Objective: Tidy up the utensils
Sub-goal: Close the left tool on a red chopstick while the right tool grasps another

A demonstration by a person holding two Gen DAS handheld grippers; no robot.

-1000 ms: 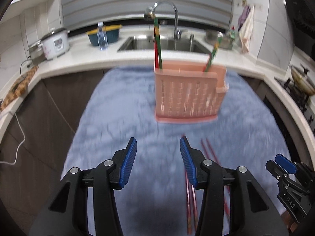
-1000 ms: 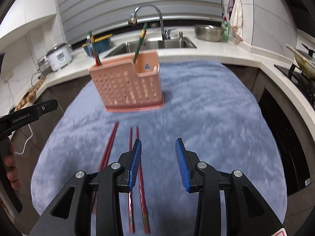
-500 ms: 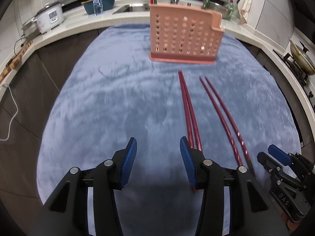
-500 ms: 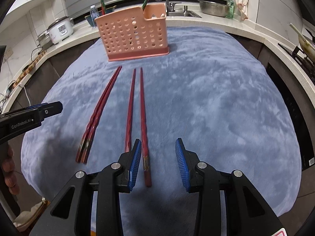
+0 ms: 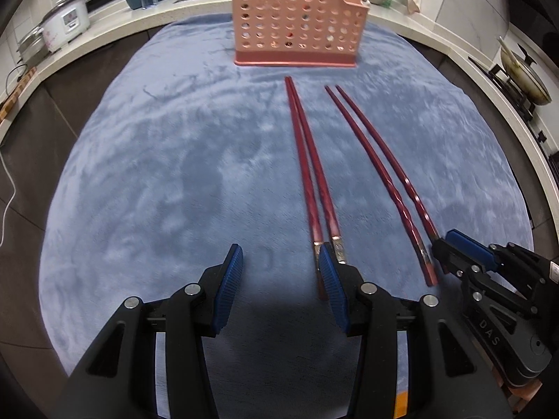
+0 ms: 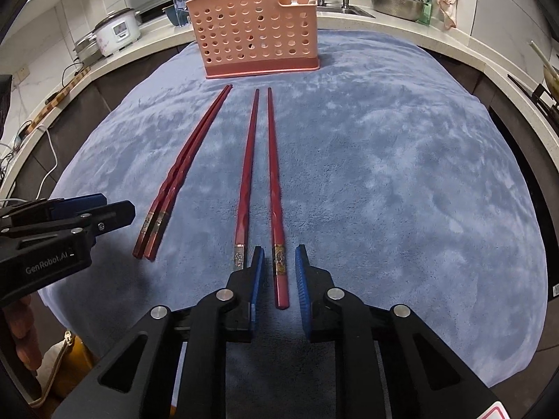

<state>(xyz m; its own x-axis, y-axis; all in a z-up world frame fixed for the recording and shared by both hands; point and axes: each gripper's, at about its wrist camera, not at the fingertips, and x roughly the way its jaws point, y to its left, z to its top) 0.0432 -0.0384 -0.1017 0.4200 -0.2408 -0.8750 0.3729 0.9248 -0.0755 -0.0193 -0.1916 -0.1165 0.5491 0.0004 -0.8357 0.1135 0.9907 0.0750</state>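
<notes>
Right hand-held gripper closing around a red chopstick; pink holder holds green utensils.

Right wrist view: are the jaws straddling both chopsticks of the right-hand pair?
No, only the rightmost chopstick lies between the closing jaws of the right gripper; its partner lies outside the left jaw.

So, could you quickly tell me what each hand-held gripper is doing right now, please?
Left hand-held gripper: open, holding nothing.
Right hand-held gripper: closing around one red chopstick, not yet gripping.

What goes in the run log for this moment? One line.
left gripper: open, empty | right gripper: jaws closing around chopstick | holder: upright
</notes>
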